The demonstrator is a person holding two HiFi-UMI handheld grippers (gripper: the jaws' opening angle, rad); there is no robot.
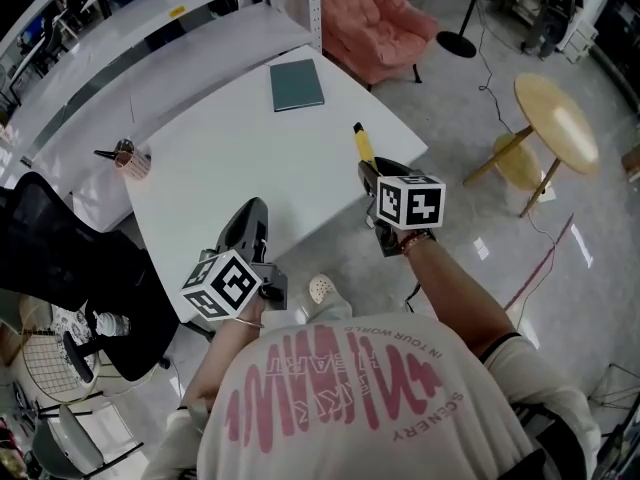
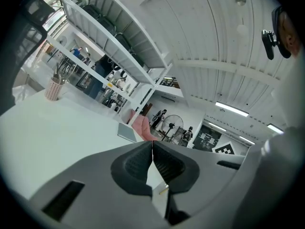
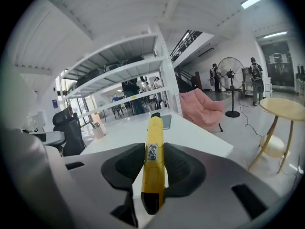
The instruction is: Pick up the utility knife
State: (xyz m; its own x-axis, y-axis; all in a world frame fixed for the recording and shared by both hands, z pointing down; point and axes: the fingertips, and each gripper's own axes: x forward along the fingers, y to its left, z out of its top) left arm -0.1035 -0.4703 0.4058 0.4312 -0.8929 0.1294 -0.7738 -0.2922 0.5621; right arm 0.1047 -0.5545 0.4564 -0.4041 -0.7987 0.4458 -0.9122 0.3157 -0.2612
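Your right tongs (image 3: 154, 162) clamp the yellow utility knife (image 3: 154, 135) above the white worktop's (image 1: 230, 153) near right edge; your left tongs (image 2: 152, 160) are pressed together, empty.

White bench (image 1: 220, 158) fills centre of head view; teal notebook (image 1: 296, 85) lies flat nr its far edge; pink pen cup (image 1: 133, 160) w/ dark tools stands at bench's left edge, well apart from notebook; black office chair (image 1: 60, 258) just beside bench on left; pink armchair (image 1: 375, 18) beyond far corner; round wooden table (image 1: 556, 120) on glossy floor (image 1: 600, 218) at right, yellow stool (image 1: 517, 161) partly under it; red cable (image 1: 540, 263) trails across floor; white shelf rack (image 3: 124, 70) behind bench; standing fan (image 3: 230, 70) in bkgd, ppl (image 3: 255, 75) near it
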